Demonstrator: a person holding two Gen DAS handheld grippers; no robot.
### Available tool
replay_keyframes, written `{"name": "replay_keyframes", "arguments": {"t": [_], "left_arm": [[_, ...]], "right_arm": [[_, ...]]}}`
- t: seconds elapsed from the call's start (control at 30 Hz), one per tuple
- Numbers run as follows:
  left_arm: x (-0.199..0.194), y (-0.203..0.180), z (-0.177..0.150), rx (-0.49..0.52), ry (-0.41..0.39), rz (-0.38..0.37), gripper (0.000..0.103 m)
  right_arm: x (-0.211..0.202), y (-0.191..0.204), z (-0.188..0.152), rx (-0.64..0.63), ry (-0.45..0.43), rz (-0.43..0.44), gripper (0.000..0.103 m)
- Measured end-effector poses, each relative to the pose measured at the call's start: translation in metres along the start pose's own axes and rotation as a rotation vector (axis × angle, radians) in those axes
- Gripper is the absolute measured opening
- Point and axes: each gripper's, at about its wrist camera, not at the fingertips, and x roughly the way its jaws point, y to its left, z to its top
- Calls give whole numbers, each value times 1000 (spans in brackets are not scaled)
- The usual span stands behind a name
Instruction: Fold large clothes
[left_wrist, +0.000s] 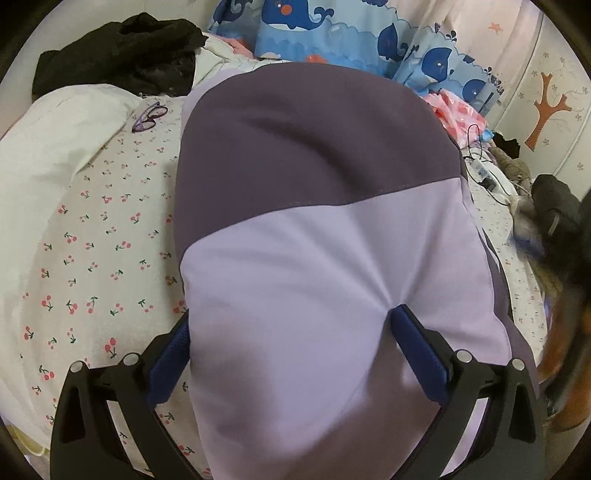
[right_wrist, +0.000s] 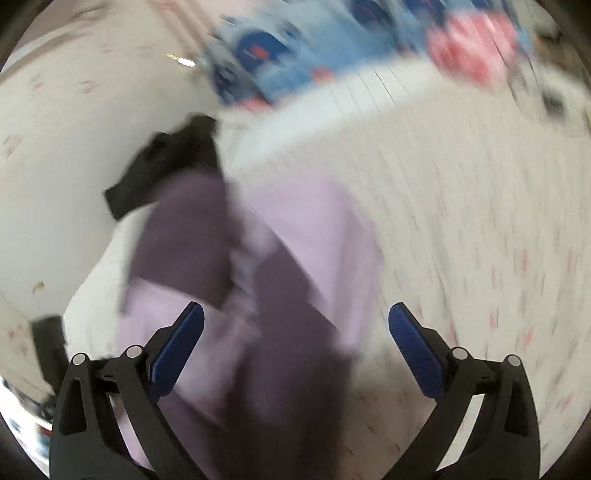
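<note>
A large two-tone garment, dark purple above and lilac below (left_wrist: 314, 240), lies folded on the cherry-print bed sheet (left_wrist: 96, 258). My left gripper (left_wrist: 291, 325) has its jaws wide apart, with the lilac cloth draped between and over them; the left pad is partly hidden under the fabric. In the blurred right wrist view the same garment (right_wrist: 251, 280) lies below my right gripper (right_wrist: 295, 321), which is open and empty above it.
A black garment (left_wrist: 118, 51) and a white pillow (left_wrist: 55, 140) lie at the back left, with purple glasses (left_wrist: 149, 116) beside them. A blue whale-print quilt (left_wrist: 351, 33), pink clothes (left_wrist: 458, 110), and cables with a power strip (left_wrist: 487, 177) lie at the right.
</note>
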Motion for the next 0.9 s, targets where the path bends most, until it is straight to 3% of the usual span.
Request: {"name": "replay_keyframes", "arguments": {"t": [0.07,0.1,0.2,0.27,0.4,0.57,0.67,0.7,0.77,0.9], "left_arm": [[-2,-1,-2,0,-6,9,98],[-3,-2,-5,0,-9,12,98],[-3,0,-8,-3,-26,7,98],[-1,-3,-9,15,-38,10,98],[2,-8,-12,34,-27,37,98],[0,3,-16,-7,-32,5,98],[2,-1,-16,-2,-32,26,98],[5,-6,-17,25,-19,41,98],[4,-11,-21,60,-27,68,98],[-17,3,-22,-6,8,9,98]], "right_arm": [[16,26,16,-80,14,-39,97],[43,36,20,-108,77,-79,97],[116,31,-6,-182,182,-226,97],[134,9,-20,-113,203,-194,97],[105,6,-14,-116,244,-218,97],[16,33,-31,-170,103,-166,97],[49,25,-99,-252,236,-276,97],[56,18,-98,-209,226,-244,97],[59,-6,-93,-49,290,-159,97],[21,4,-79,-63,216,-158,97]]}}
